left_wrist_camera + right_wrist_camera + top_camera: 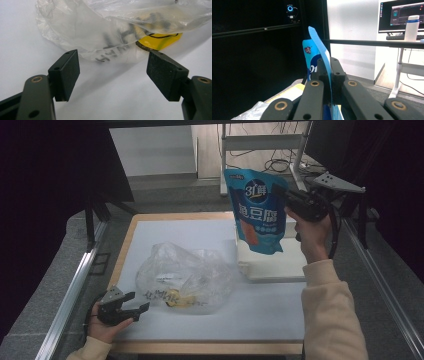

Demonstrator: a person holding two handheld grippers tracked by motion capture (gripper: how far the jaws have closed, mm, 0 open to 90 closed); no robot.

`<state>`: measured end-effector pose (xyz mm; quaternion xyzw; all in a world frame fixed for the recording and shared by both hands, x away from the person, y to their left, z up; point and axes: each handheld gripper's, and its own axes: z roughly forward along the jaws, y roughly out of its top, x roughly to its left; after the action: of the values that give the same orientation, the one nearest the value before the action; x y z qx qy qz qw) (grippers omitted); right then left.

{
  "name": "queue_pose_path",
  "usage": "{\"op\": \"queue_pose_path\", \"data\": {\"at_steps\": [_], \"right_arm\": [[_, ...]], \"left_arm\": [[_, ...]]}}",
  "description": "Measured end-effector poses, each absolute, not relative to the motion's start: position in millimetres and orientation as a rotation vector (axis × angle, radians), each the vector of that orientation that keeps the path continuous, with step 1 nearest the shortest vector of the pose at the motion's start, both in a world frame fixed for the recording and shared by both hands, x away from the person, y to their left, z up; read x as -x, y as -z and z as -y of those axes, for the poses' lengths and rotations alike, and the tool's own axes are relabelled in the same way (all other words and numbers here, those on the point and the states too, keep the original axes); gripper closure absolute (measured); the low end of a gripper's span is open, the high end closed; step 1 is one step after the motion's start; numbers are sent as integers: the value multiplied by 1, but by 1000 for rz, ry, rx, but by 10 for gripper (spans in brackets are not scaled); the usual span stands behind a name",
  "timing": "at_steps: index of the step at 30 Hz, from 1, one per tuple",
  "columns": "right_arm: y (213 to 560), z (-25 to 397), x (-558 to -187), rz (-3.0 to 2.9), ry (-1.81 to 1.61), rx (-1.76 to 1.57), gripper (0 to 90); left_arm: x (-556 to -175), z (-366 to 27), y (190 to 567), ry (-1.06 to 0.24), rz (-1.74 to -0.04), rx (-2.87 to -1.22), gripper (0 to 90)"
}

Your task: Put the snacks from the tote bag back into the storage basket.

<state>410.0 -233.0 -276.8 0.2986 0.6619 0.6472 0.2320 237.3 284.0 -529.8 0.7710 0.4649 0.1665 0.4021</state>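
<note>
I am gripping the blue pouch (257, 210) in my right gripper (286, 196) above the clear plastic bag (185, 277); my left gripper (141, 302), jaws spread wide, should pinch the bag's rim.

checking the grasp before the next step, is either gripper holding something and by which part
The right gripper is shut on the blue pouch, pinching its side edge near the top and holding it above the table. The left gripper is open, holding nothing.

The blue pouch (260, 210) at the upper centre of the high view is glossy printed plastic film. The clear bag (185, 277) at mid-frame is thin, crinkled, shiny plastic. The tabletop (270, 312) looks smooth, matt white, edged with pale wood. In the left gripper view the left gripper (113, 72) has matt black pads (163, 71) with a fine rough grain and brass-coloured rivets.
</note>
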Motion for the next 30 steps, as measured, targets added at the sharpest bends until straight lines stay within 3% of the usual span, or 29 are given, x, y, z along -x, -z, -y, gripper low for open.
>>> {"op": "queue_pose_path", "data": {"at_steps": [30], "right_arm": [[324,245,-449,-1853,-1738,-918,889]], "left_arm": [[-237,-285,531,-418,-1180,-1950,271]]}}
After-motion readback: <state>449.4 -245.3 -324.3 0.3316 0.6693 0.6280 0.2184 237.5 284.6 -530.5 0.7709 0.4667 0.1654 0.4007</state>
